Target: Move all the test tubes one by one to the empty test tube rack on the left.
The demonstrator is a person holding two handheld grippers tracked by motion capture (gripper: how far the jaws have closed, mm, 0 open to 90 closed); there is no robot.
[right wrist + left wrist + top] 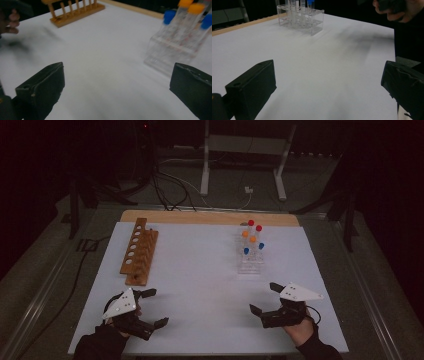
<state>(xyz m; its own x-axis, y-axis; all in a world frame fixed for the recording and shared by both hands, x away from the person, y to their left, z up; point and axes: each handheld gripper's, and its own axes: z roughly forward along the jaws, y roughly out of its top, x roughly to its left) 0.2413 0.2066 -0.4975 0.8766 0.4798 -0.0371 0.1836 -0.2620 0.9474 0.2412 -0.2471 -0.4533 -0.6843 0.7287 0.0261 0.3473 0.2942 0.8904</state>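
One clear rack (251, 261) holding six capped tubes (252, 240): two red, two orange, two blue; one empty wooden rack (138, 251); left gripper (156, 307) and right gripper (264, 298) both spread wide, empty

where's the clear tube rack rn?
High view: clear rack stands on the right half of the white table, toward the far edge, ahead of the right claw and across from the wooden rack.

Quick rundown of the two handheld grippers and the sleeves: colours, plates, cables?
Both are black two-jaw units. The left gripper and right gripper each carry a white-grey three-cornered plate with small dark dots. A dark cable trails from the right one. The person's sleeves are dark; jaws are blocky and matte.
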